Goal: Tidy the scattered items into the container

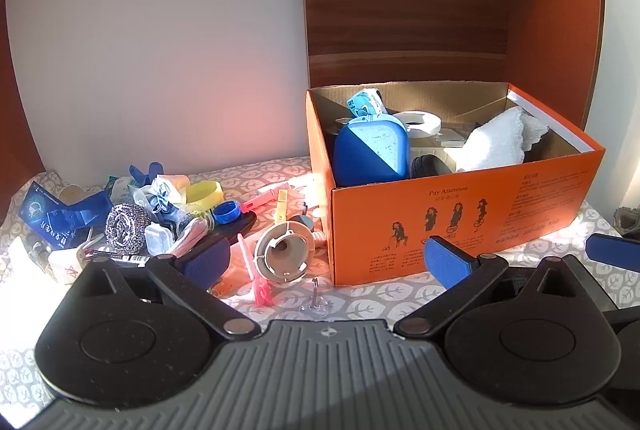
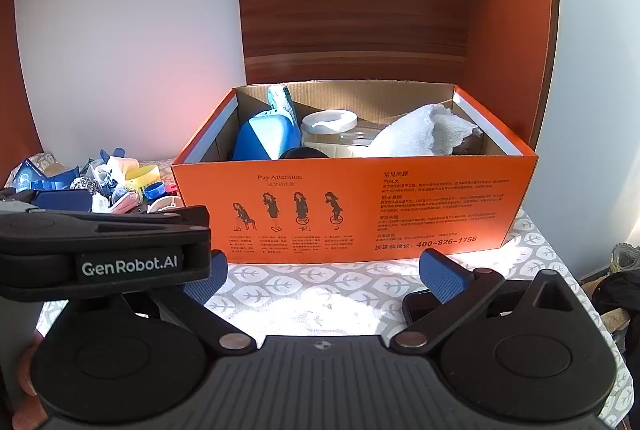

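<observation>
The orange box sits right of centre in the left wrist view and fills the middle of the right wrist view, open at the top, on the leaf-print cloth. Inside it, toward its left end, a blue pouch stands upright, with a tape roll behind it and a white towel toward the right end.

The scattered pile lies on the cloth at centre left of the left wrist view, apart from the box: a steel scourer, a blue cap, a yellow band, a yellow peg, a pink clip and a round beige fitting just beside the box's left corner.

The left gripper hangs low over the cloth, jaws wide, nothing between them. The right gripper faces the box front, jaws also wide and empty; the left gripper's body crosses its lower left.
</observation>
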